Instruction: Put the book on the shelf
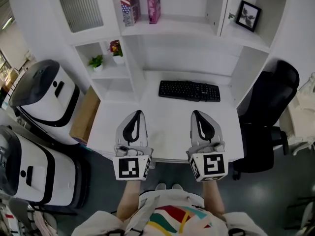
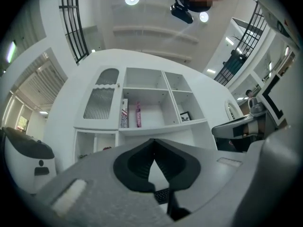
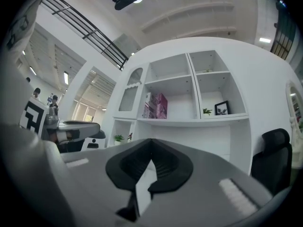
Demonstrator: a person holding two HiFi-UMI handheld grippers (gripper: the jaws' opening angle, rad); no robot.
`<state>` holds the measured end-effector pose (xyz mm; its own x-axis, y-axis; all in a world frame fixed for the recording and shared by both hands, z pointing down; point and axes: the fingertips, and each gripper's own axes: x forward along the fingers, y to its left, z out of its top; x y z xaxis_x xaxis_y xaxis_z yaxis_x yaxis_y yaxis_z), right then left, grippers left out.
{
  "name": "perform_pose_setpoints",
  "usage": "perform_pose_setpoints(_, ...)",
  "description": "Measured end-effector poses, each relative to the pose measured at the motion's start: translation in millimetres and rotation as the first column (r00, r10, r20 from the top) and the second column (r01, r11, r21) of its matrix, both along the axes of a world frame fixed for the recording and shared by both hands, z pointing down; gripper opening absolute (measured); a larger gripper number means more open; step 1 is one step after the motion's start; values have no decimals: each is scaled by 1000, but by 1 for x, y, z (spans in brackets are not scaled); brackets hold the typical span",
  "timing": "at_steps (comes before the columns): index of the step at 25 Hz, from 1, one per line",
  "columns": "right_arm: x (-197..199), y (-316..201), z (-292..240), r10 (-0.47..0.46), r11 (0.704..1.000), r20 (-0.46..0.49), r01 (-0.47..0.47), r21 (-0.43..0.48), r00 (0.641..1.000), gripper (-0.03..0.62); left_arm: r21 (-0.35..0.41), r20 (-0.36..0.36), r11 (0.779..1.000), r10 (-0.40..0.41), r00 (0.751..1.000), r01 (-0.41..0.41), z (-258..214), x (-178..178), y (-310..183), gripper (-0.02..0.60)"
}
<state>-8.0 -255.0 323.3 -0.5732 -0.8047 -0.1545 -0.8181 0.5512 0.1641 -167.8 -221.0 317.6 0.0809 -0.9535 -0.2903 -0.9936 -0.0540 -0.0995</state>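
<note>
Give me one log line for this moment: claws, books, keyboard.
left claw: shut, empty, above desk | right claw: shut, empty, above desk | pink book, flag-patterned book: upright on shelf | keyboard: on desk

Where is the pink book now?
In the head view, the pink book stands upright on the shelf at top centre, just right of the flag book, above the keyboard.
</note>
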Motion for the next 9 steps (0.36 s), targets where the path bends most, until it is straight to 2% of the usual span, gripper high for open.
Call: perform_pose_setpoints(9, 9, 0, -9, 21, 1000, 5, -21, 17, 1000, 3, 36, -44, 999, 8, 999, -6, -13, -2, 4, 2)
